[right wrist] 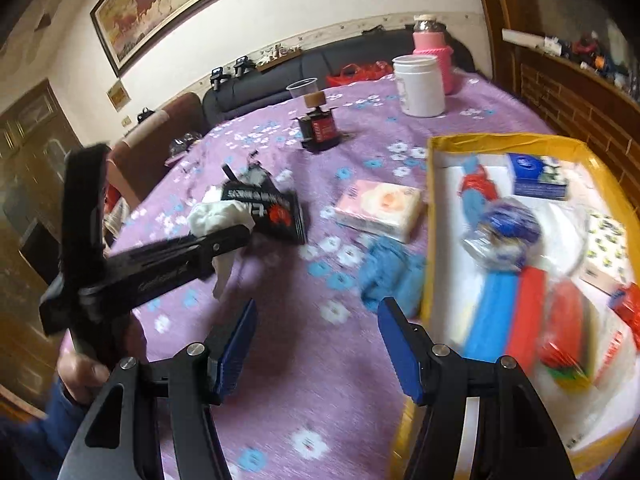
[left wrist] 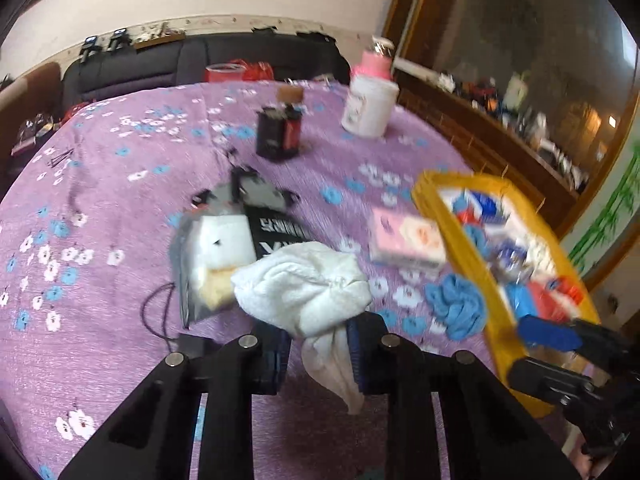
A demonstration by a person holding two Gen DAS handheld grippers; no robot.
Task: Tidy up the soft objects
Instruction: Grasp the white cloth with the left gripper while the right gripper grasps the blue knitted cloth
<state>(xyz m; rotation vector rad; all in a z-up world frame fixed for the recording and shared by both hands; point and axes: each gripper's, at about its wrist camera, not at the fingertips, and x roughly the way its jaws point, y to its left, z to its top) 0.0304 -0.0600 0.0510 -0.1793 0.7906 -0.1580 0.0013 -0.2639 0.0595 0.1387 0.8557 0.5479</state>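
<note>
Now the left gripper [left wrist: 318,356] is clamped on a crumpled white cloth [left wrist: 304,292], lifted off the bench [left wrist: 120,184]. Right gripper [right wrist: 316,344] hangs apart, empty. Next, probably carry it rightward into the yellow-rimmed box [left wrist: 456,236], past the blue cloth [left wrist: 456,308].

White towel [left wrist: 304,288], purple flowered tablecloth [left wrist: 120,200], yellow box [left wrist: 490,300].

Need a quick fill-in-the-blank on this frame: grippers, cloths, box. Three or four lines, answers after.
1. The left gripper is shut on the ____ cloth.
2. The right gripper is ____, holding nothing.
3. The blue cloth lies beside the ____ box, on the tablecloth.
4. The pink tissue pack lies ____ the box.

Answers: white; open; yellow; outside
</note>
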